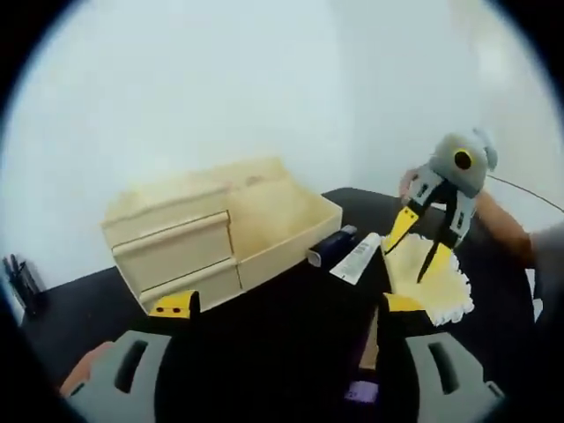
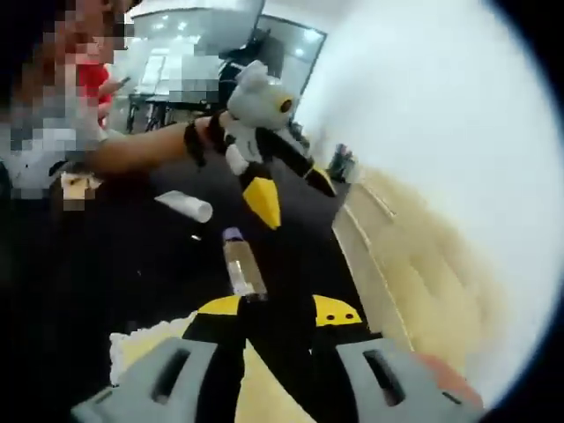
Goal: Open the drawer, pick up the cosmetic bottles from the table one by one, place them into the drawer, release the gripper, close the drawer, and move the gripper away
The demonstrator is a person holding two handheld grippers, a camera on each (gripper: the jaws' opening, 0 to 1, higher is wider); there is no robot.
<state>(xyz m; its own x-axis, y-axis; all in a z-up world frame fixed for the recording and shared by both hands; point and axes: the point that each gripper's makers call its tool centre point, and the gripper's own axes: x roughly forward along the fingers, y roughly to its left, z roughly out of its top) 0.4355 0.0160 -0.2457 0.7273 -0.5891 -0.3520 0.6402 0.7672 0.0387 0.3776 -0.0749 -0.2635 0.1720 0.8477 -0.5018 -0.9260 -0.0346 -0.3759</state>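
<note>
The wooden drawer box (image 1: 172,242) stands on the black table (image 1: 264,326) with its upper drawer (image 1: 282,220) pulled out. Beside the drawer lie a dark blue bottle (image 1: 333,245) and a white tube (image 1: 357,257). A tan bottle with a purple cap (image 1: 368,348) lies on the table close to my left gripper's right jaw. My left gripper (image 1: 287,303) is open and holds nothing. My right gripper (image 1: 419,245) hovers open over a yellow cloth (image 1: 441,286). In the right gripper view, the tan bottle (image 2: 242,264) lies just ahead of my open right gripper (image 2: 278,308), and the left gripper (image 2: 291,192) hangs open beyond it.
A pen holder (image 1: 22,278) stands at the table's far left edge. A white wall rises behind the drawer box (image 2: 414,264). The white tube (image 2: 185,205) lies left of the left gripper. A person's arm (image 2: 141,150) reaches in from the left.
</note>
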